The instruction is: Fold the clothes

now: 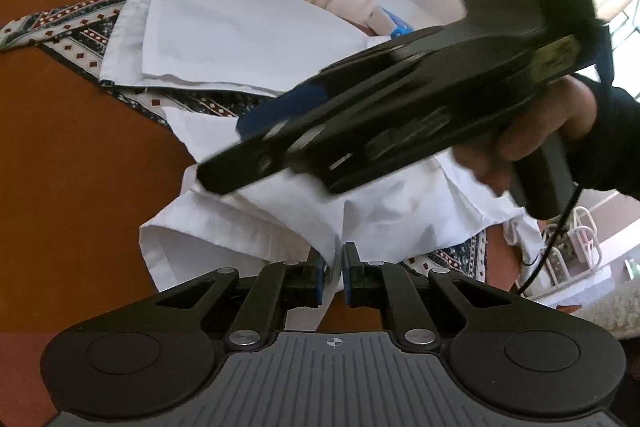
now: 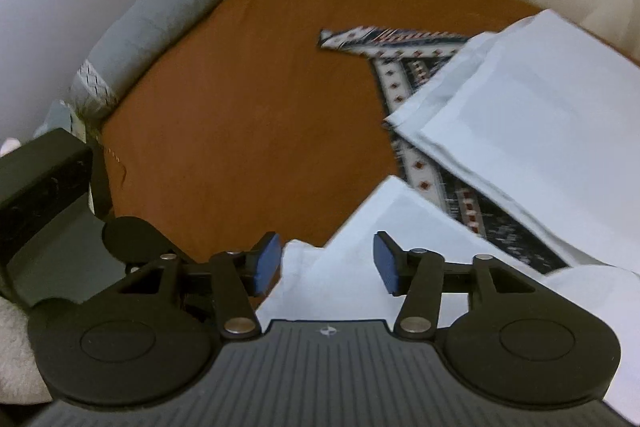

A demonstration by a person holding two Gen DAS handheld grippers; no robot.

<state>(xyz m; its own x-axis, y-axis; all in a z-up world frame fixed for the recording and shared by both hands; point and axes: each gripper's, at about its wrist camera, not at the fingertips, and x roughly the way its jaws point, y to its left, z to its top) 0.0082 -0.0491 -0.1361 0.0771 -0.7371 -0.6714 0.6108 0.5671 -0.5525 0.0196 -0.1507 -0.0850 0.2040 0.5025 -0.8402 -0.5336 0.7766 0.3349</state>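
The white garment (image 1: 256, 27) lies on the bed (image 1: 80, 167), which has a rust-orange sheet. The left gripper (image 1: 331, 269) is at the near edge of the garment. Its blue-padded fingers (image 1: 319, 277) are almost pressed together, and a thin fold of the white cloth is pinched between them.

The right gripper (image 2: 325, 263) hangs over a pointed corner of the same white garment (image 2: 400, 227). Its fingers (image 2: 267, 259) are spread apart. The white cloth shows in the gap between them, but the pads do not press on it. In the left wrist view the right gripper (image 1: 224, 163) is blurred, with a hand (image 1: 532, 131) in a dark sleeve on its grip.

The garment is plain white and crumpled, with layers folded over each other. Under the garment lies a patterned cloth (image 2: 404, 75) with dark blue, white and red diamond stripes. It sticks out past the garment's far side.

A grey bolster pillow (image 2: 160, 23) lies along the far left edge of the bed, well apart from the garment.

The right gripper covers the middle of the garment in the left wrist view. The garment's right side is cut off in the right wrist view. I cannot tell what kind of garment it is.
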